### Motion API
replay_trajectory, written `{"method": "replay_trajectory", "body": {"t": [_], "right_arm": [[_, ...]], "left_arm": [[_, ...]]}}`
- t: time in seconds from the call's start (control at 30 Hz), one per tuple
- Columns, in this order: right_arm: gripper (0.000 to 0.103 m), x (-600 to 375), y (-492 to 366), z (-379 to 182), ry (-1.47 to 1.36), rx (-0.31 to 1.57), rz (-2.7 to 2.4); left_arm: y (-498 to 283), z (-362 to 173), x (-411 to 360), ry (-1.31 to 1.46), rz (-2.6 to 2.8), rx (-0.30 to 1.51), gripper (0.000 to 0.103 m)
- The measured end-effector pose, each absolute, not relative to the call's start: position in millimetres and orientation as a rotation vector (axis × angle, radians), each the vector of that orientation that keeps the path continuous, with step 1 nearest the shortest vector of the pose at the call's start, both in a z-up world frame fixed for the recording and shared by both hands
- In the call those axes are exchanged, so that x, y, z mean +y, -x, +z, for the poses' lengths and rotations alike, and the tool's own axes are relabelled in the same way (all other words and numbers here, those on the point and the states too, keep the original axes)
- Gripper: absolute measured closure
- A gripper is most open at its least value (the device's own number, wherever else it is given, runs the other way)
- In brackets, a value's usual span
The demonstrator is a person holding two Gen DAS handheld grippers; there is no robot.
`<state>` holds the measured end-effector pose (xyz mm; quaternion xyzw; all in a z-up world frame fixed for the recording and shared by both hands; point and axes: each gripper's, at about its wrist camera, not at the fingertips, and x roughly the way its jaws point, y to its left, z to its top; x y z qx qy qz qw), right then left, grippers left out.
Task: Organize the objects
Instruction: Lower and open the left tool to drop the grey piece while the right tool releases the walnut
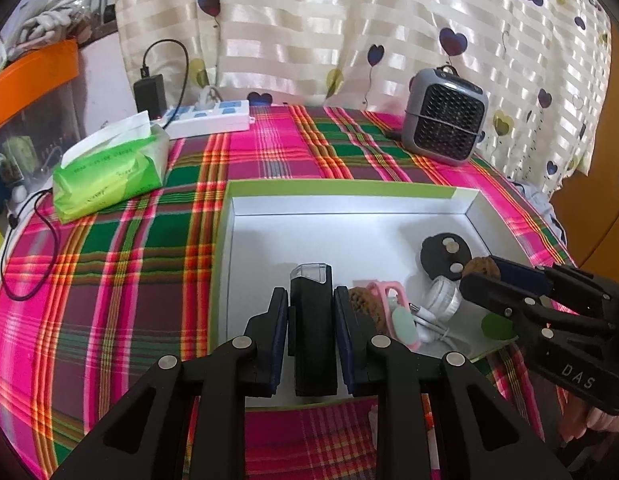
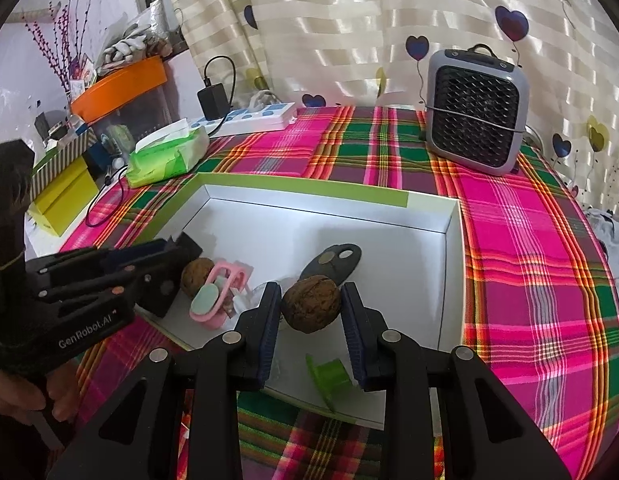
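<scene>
A white box with a green rim (image 1: 341,190) (image 2: 301,190) lies on the plaid cloth. My left gripper (image 1: 310,296) (image 2: 177,268) is shut on a black oblong case with a clear cap (image 1: 311,320), held over the box's near left part. My right gripper (image 2: 310,292) (image 1: 480,270) is shut on a brown walnut (image 2: 311,308) (image 1: 480,267) above the box's right side. Inside the box lie a second walnut (image 2: 195,276), a pink clip (image 2: 217,300), a black key fob (image 2: 333,260), white earphones (image 1: 429,320) and a green spool (image 2: 327,376).
A green tissue pack (image 1: 109,172) lies left of the box. A white power strip (image 1: 209,118) with a black charger stands behind it, and a grey fan (image 1: 445,120) stands at the back right. A curtain hangs behind. A person's hand (image 2: 21,400) grips the left handle.
</scene>
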<state>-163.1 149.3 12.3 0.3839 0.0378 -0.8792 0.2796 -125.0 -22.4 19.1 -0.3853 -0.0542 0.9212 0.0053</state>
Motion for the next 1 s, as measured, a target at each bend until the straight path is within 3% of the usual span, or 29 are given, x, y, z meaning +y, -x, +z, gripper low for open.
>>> {"method": "replay_trajectory", "body": {"t": [0.23,1.0], "right_arm": [[0.071,152.6,164.7,10.9,-1.043,0.041,-2.349],[0.07,157.1,131.4,27.6,-0.957,0.085,-2.362]], "left_arm": [[124.3,20.5,-19.1,1.215,2.882,-0.169,0.082],[95.3,41.6,-10.1,1.123,2.906,-0.148,0.081]]}}
